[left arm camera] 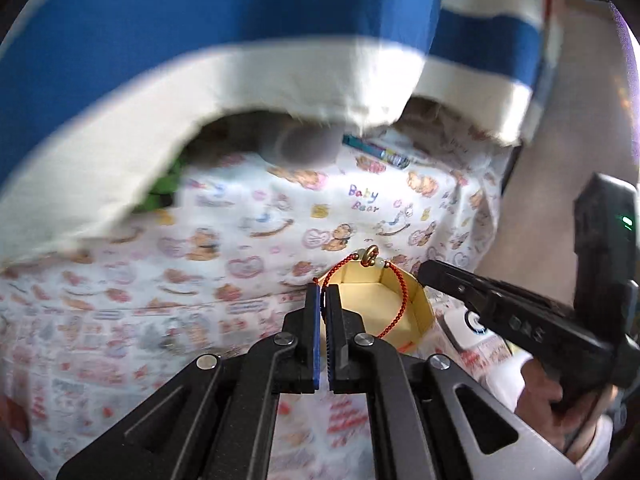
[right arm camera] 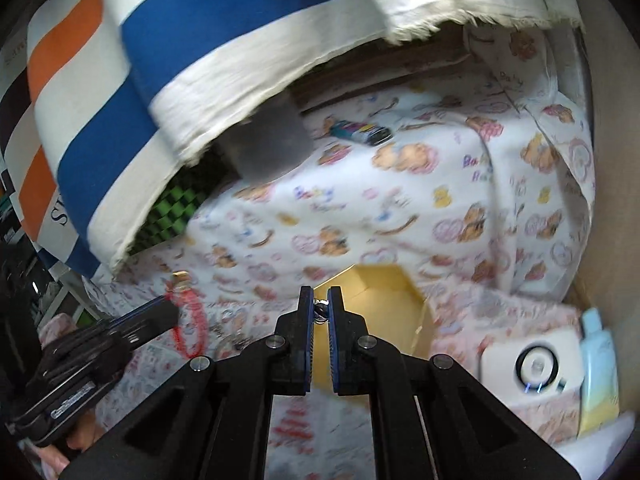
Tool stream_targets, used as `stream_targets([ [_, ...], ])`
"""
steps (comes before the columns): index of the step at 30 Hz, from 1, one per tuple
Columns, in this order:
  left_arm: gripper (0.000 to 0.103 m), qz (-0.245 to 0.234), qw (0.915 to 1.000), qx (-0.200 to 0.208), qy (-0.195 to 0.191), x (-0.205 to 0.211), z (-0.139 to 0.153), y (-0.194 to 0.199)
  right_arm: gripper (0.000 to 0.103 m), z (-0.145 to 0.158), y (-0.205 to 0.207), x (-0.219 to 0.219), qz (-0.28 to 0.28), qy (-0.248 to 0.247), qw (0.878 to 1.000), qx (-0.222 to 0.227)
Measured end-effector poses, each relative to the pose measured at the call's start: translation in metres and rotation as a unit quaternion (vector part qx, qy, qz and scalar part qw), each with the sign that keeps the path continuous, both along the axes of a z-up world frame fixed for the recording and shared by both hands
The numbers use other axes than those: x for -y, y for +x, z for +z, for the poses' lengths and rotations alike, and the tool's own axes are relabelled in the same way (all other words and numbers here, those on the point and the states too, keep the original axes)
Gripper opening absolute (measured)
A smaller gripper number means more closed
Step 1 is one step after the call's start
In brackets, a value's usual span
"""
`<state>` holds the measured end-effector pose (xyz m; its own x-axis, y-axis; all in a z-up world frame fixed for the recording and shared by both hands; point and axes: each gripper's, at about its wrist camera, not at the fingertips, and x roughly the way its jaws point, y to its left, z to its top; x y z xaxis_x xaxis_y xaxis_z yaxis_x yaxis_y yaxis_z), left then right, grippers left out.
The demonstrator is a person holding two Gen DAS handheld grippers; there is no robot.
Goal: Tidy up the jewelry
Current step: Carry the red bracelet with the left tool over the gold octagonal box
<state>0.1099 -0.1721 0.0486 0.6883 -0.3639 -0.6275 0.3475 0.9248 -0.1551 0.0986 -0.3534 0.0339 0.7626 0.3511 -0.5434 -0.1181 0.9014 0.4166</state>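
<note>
My left gripper (left arm camera: 322,294) is shut on a red cord bracelet (left arm camera: 394,300) with a gold charm, which hangs in a loop above a yellow hexagonal box (left arm camera: 384,294). In the right wrist view the left gripper (right arm camera: 170,306) shows at the lower left with the blurred red bracelet (right arm camera: 192,320) dangling from it. My right gripper (right arm camera: 321,300) is shut on a small silver piece of jewelry (right arm camera: 321,310), held over the open yellow box (right arm camera: 380,296). The right gripper (left arm camera: 424,270) also shows in the left wrist view beside the box.
A cartoon bear cloth (left arm camera: 240,240) covers the surface. A blue and white striped cloth (left arm camera: 200,40) hangs overhead. A lighter (right arm camera: 360,130) lies at the back. A white device (right arm camera: 532,364) and a pale blue bottle (right arm camera: 596,352) sit at the right.
</note>
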Motion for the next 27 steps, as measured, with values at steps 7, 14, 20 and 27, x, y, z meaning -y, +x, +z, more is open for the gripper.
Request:
stream_targets([
  [7,0.002,-0.005,0.9968,-0.071,-0.035,0.019,-0.05,0.035,0.007,-0.019,0.017,0.016,-0.003,0.023,0.999,-0.032],
  [14,0.002,-0.002,0.9968,-0.079,0.01,0.024,-0.074,0.044,0.007,-0.027,0.022,0.011,0.006,0.018,0.999,-0.044],
  [20,0.002,0.015,0.9955,-0.079,0.05,0.017,-0.079,0.047,0.007,-0.033,0.026,0.006,0.027,0.025,0.998,-0.055],
  [27,0.002,0.016,0.9968,-0.072,0.031,0.0,-0.074,0.04,0.01,-0.03,0.025,-0.015,0.059,0.027,0.997,-0.042],
])
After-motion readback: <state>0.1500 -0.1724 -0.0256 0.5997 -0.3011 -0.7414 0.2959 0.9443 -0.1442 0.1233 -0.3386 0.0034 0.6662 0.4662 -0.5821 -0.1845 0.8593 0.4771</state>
